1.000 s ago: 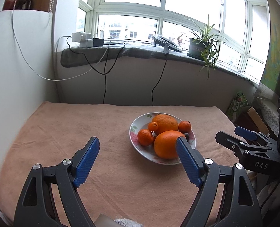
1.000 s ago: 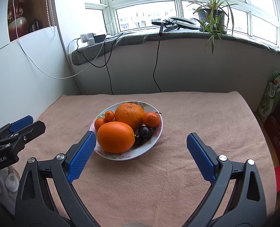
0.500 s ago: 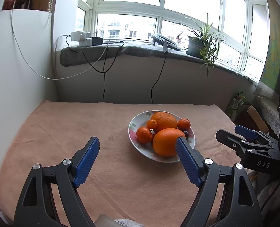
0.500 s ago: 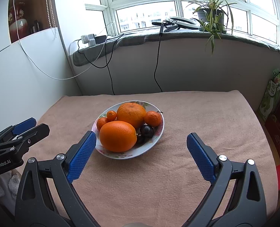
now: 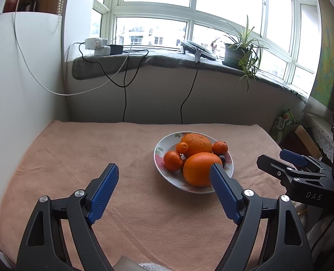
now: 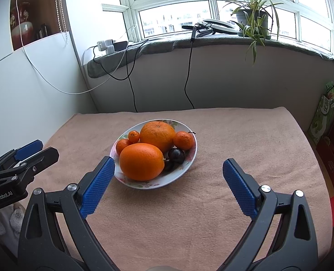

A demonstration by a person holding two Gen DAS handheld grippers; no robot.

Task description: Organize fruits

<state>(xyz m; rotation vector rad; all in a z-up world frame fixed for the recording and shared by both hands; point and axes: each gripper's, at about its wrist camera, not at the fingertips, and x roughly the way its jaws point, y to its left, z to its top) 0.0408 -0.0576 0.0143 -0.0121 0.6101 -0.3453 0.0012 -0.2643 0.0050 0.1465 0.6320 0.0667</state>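
Fruit (image 6: 142, 161) all heaped in plate (image 6: 190, 159) mid-cloth, left gripper (image 5: 164, 190) and right gripper (image 6: 168, 186) hovering short of it, jaws wide, empty: fits pile awaiting sorting or gathered already.

A table draped in a peach-coloured cloth (image 6: 212, 214) stands against the wall below a window. One thing rests directly on it: a floral-rimmed white plate (image 6: 190, 158), set near the middle of the cloth and piled with oranges (image 6: 141, 161), smaller mandarins (image 6: 183, 140) and dark plums (image 6: 177, 155).
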